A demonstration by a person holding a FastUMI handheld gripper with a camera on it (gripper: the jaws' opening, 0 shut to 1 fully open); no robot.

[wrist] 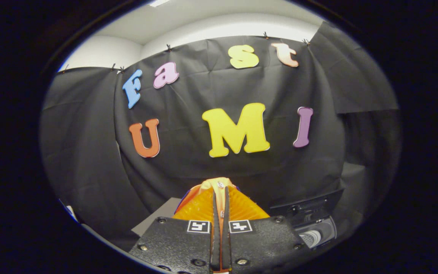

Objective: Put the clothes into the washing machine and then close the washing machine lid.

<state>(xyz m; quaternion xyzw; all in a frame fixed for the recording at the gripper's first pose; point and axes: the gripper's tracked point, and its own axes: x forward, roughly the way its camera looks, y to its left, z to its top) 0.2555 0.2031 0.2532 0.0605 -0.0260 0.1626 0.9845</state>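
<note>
The black cloth wall [211, 160] of the booth takes up most of the scene, hanging in creased panels pinned along its top edge, with a pale wall and ceiling [188, 26] above it. Low to the right of the fingers sits the washing machine [310, 219], a small dark unit seen at an angle; its lid stands raised behind the drum, and the pale ribbed inside of the drum shows beneath it. To the left of the fingers lies a grey flat surface [158, 217], partly hidden behind them.

The gripper [221, 198] points level at the cloth wall, and its fingers stand nearly together, pinching an orange garment [219, 203] between them. The cloth bulges out in ribbed folds on both sides of the narrow gap and pokes up past the fingertips, where a lighter yellow fold with a touch of blue shows. The garment is held well apart from the washing machine, up and left of its opening.
</note>
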